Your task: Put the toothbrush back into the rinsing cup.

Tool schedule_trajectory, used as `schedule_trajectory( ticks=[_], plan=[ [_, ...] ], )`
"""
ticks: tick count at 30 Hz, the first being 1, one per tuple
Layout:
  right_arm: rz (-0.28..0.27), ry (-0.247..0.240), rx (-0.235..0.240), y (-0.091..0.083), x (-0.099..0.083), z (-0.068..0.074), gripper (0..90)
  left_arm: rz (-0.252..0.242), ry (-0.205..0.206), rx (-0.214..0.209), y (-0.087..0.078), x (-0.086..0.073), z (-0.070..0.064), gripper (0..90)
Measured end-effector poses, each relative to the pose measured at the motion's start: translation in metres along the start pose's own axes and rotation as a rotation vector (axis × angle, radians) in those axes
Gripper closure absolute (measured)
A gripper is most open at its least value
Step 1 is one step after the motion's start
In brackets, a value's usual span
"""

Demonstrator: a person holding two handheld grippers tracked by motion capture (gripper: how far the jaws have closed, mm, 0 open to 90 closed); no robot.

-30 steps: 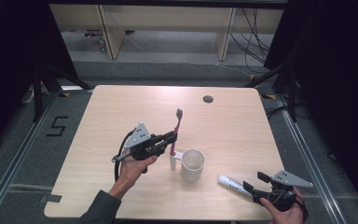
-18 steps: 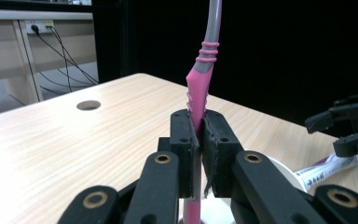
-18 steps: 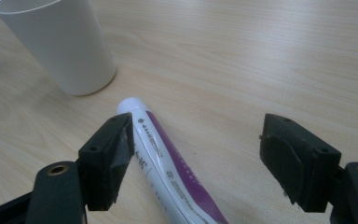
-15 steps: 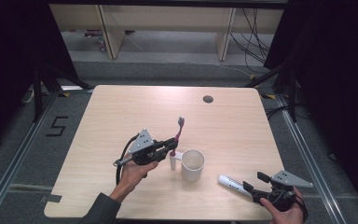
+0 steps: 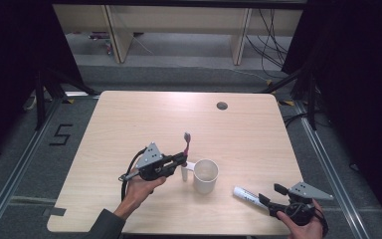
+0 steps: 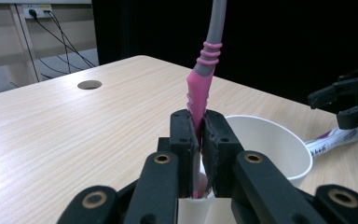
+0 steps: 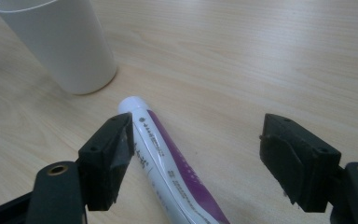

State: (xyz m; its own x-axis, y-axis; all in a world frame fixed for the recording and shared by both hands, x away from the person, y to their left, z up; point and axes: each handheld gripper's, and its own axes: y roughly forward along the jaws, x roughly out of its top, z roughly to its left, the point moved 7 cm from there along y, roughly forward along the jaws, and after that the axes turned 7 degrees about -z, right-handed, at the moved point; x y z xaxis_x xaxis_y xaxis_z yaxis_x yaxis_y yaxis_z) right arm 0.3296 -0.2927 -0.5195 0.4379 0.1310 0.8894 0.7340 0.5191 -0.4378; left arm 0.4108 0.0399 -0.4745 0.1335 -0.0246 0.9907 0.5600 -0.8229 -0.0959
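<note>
A pink and grey toothbrush stands nearly upright, bristles up, with my left gripper shut on its pink handle. The jaws sit just left of a white cup, whose rim lies right behind the left gripper. A white and purple toothpaste tube lies flat on the table to the right of the cup. My right gripper is open at the near right. In the right gripper view the right gripper straddles the tube, the left pad next to it, with the cup beyond.
The light wooden table has a round cable hole at the far right. Dark floor and metal rails surround it, with cabinets and cables behind. The right gripper shows in the left gripper view past the cup.
My left gripper has come down and slightly toward the near edge with the toothbrush, closing in on the cup's left side. The right gripper and tube have not moved.
</note>
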Motion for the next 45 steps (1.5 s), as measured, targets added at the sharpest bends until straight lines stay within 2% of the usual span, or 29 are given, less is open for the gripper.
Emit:
schedule_trajectory(
  ticks=[1,2,4,7,8,9,11,15,16,17,18,19,20,21,25,29,30,32,34,35,39,41,45],
  plan=[
    [-0.002,-0.005,-0.003,0.001,0.0,-0.001,27.1,0.004,0.003,0.0,-0.001,-0.001,0.0,82.8],
    [0.005,0.013,0.007,0.0,0.0,0.002,27.1,0.006,0.003,0.002,-0.001,-0.002,0.0,82.8],
    [0.005,-0.007,-0.009,0.001,-0.001,-0.001,27.2,0.011,0.008,0.004,-0.003,-0.004,0.0,82.7],
    [-0.004,-0.015,-0.001,0.001,0.0,-0.001,27.1,0.015,0.01,0.003,-0.003,-0.005,0.0,82.7],
    [0.001,-0.02,-0.011,0.001,0.0,-0.002,27.1,0.02,0.011,0.004,-0.004,-0.006,0.001,82.6],
    [-0.006,-0.009,0.005,0.001,0.0,0.0,27.1,0.021,0.009,0.003,-0.004,-0.008,0.001,82.5],
    [-0.002,0.004,0.007,0.001,0.0,0.001,27.1,0.03,0.01,0.007,-0.004,-0.01,0.0,82.4],
    [0.008,0.008,0.002,0.0,-0.001,0.001,27.1,0.04,0.02,0.005,-0.003,-0.012,-0.002,82.3],
    [-0.016,-0.007,0.005,0.002,0.001,0.001,27.1,0.042,0.021,0.005,-0.003,-0.013,-0.002,82.2],
    [-0.016,-0.007,0.005,0.002,0.001,0.001,27.1,0.042,0.021,0.005,-0.003,-0.013,-0.002,81.9],
    [-0.007,-0.008,0.003,0.001,0.0,0.001,27.1,0.032,0.022,0.0,-0.001,-0.014,-0.002,81.8],
    [-0.014,0.013,0.017,0.002,0.0,0.003,27.1,0.032,0.022,0.0,-0.001,-0.014,-0.002,81.8],
    [-0.007,0.01,0.009,0.001,0.0,0.002,27.1,0.05,0.029,0.007,-0.002,-0.015,-0.002,81.8],
    [-0.003,-0.004,0.006,0.001,0.0,0.001,27.1,0.049,0.029,0.006,-0.002,-0.015,-0.002,81.8],
    [-0.012,-0.002,0.004,0.001,0.0,0.001,27.1,0.038,0.025,0.004,-0.002,-0.014,-0.002,80.8],
    [0.01,0.019,0.013,0.0,-0.001,0.003,27.1,0.04,0.028,0.003,-0.002,-0.015,-0.002,80.4],
    [-0.013,0.006,0.011,0.002,0.0,0.002,27.2,0.05,0.031,0.014,-0.003,-0.015,-0.002,80.4],
    [-0.015,-0.005,0.005,0.002,0.0,0.001,27.1,0.048,0.032,0.016,-0.004,-0.014,-0.002,79.4],
    [-0.013,-0.001,0.005,0.001,0.0,0.001,27.2,0.046,0.038,0.017,-0.004,-0.013,-0.001,76.3],
    [-0.011,-0.001,0.004,0.001,0.0,0.001,27.1,0.035,0.05,0.022,-0.004,-0.013,-0.001,65.0],
    [-0.006,-0.01,0.0,0.001,0.0,0.0,27.1,0.04,0.047,0.042,-0.006,-0.009,-0.002,44.9],
    [-0.01,-0.007,0.002,0.002,0.0,0.001,27.2,0.035,0.043,0.046,-0.008,-0.007,-0.002,39.6],
    [-0.012,-0.008,0.004,0.002,0.0,0.001,27.2,0.037,0.033,0.045,-0.012,-0.005,-0.004,35.8]
  ],
)
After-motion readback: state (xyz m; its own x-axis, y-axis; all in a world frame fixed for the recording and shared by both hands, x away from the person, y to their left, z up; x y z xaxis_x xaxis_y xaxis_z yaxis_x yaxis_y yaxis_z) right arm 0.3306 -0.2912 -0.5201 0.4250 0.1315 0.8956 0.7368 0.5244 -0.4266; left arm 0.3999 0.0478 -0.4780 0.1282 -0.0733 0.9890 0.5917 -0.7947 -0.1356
